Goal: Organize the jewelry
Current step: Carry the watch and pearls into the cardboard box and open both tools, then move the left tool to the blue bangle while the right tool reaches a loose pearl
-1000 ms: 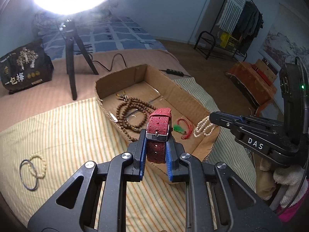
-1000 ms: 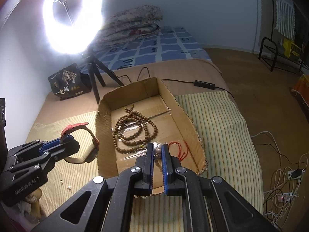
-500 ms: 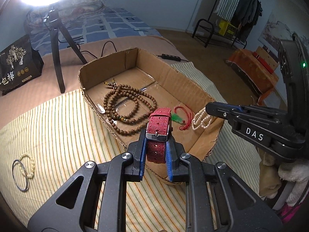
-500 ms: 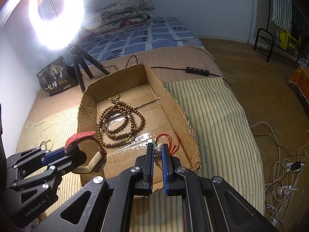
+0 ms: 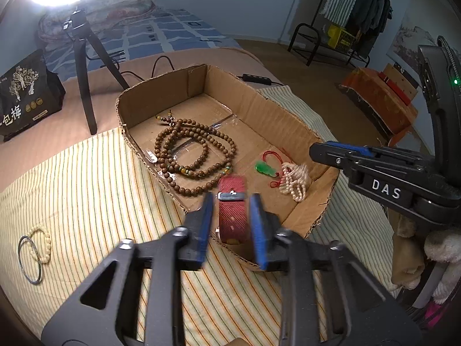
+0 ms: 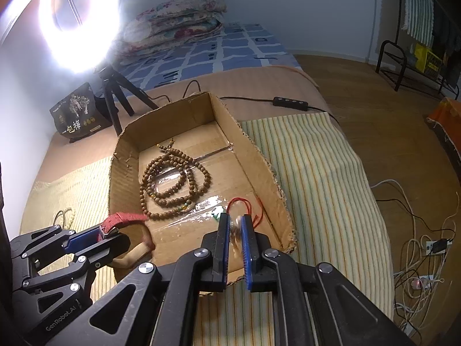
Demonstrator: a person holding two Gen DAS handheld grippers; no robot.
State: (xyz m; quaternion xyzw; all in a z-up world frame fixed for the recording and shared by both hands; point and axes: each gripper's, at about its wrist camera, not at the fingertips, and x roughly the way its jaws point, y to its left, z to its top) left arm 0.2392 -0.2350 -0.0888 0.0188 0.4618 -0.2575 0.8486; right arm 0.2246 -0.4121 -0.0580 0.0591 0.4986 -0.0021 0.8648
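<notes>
The left gripper hangs over the near rim of the shallow cardboard box, its 2 blue-padded fingers spread apart with a gap on either side of the red watch strap, so nothing is clamped; the strap, with its metal buckle across the middle, sits between the pads over the box's near wall, and whether it rests on the cardboard cannot be told. From the right wrist view the same strap curves as a loop beside the left gripper's tip. The right gripper is over the near right corner of the box, its fingers parted narrowly, and the pearl bracelet lies bunched on the box floor below them, free of the pads; in the right wrist view it is only a pale blur between the fingers. Just beside the pearls lies a red cord with a green pendant. A long strand of brown wooden beads lies coiled in the middle of the box. Outside the box, on the striped cloth, a metal bangle and a pale bead bracelet lie overlapping, well apart from both grippers.
</notes>
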